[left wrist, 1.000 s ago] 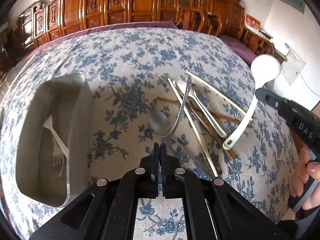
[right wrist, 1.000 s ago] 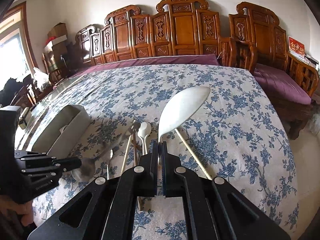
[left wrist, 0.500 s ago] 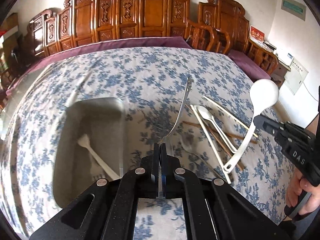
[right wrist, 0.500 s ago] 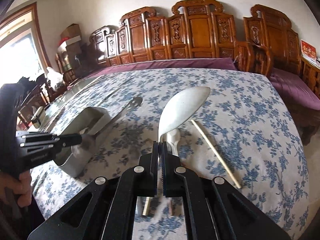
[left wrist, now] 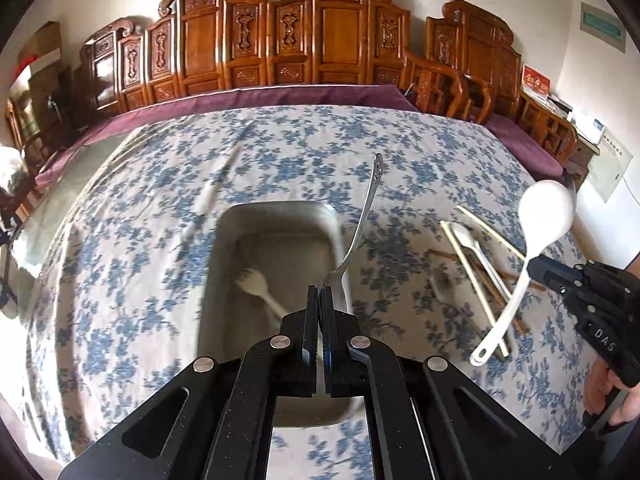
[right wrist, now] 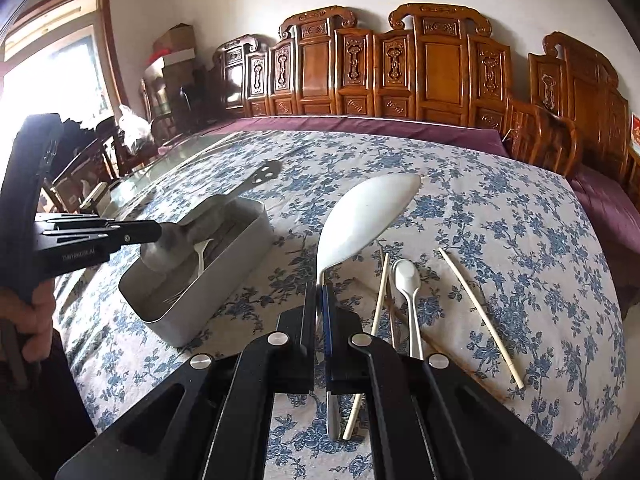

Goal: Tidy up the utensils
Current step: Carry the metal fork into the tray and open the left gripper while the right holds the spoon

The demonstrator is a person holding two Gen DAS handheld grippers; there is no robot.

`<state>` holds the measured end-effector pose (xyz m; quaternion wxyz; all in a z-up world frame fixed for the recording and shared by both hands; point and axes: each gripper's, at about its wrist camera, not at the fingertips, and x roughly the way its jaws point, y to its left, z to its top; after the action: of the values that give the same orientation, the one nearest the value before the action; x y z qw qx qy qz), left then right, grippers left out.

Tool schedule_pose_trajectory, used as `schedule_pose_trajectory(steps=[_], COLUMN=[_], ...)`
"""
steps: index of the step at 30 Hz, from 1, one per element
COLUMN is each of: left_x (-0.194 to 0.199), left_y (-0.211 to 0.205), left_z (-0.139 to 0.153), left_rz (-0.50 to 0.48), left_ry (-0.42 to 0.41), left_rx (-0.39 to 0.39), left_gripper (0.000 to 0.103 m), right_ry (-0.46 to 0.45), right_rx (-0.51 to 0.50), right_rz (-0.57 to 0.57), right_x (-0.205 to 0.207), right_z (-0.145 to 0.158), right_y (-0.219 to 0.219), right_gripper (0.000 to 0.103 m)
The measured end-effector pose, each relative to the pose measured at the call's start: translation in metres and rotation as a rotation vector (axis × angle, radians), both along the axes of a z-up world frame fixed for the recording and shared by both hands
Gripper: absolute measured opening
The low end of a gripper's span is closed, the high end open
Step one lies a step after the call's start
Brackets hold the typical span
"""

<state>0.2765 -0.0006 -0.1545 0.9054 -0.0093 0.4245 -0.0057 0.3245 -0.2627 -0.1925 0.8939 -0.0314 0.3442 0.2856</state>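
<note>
step: drop metal spoon [left wrist: 362, 236] into tray [left wrist: 336, 224] | left gripper [left wrist: 319, 322] jaws clamped on its bowel-end, over tray near counter's left edge | right gripper [right wrist: 320, 320] jaws grip white ladle [right wrist: 360, 216], aloft | advice: lower, level handle lengthwise beside white fork [left wrist: 256, 286], then release

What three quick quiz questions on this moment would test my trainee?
1. True or false: the left gripper holds the metal spoon by its bowl end.
2. What does the right gripper hold? A) chopsticks B) white ladle C) white fork
3. Fill in: the white fork lies inside the ____.

Key
1. True: it is clamped at the bowl, with the handle pointing away.
2. B: the white ladle, while the chopsticks and the small white spoon lie on the tablecloth.
3. metal tray.
</note>
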Motion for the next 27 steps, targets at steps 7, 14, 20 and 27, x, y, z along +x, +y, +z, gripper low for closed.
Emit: schedule_pose_trajectory(steps=[7, 14, 20, 27], left_x=[-0.005, -0.004, 0.001, 0.004], left_y=[0.030, 0.049, 0.052, 0.052], left_z=[-0.008, -0.031, -0.049, -0.057], left_rz=[0.035, 0.066, 0.060, 0.035], left_ry=[0.017, 0.063, 0.108, 0.133], left_rx=[0.013, 0.016, 0.030, 0.018], left_gripper=[0.001, 0.001, 0.001, 0.002], right_ry=[0.002, -0.013, -0.022, -0.027], right_rx=[0.007, 0.005, 0.002, -0.012], right_rz=[0.012, 0.042, 0.052, 0.063], right_x=[-0.004, -0.009, -0.009, -0.009], right_z=[0.003, 0.012, 0.019, 0.022], right_y=[0.008, 0.026, 0.040, 0.052], right_gripper=[0.004, 0.004, 0.004, 0.004])
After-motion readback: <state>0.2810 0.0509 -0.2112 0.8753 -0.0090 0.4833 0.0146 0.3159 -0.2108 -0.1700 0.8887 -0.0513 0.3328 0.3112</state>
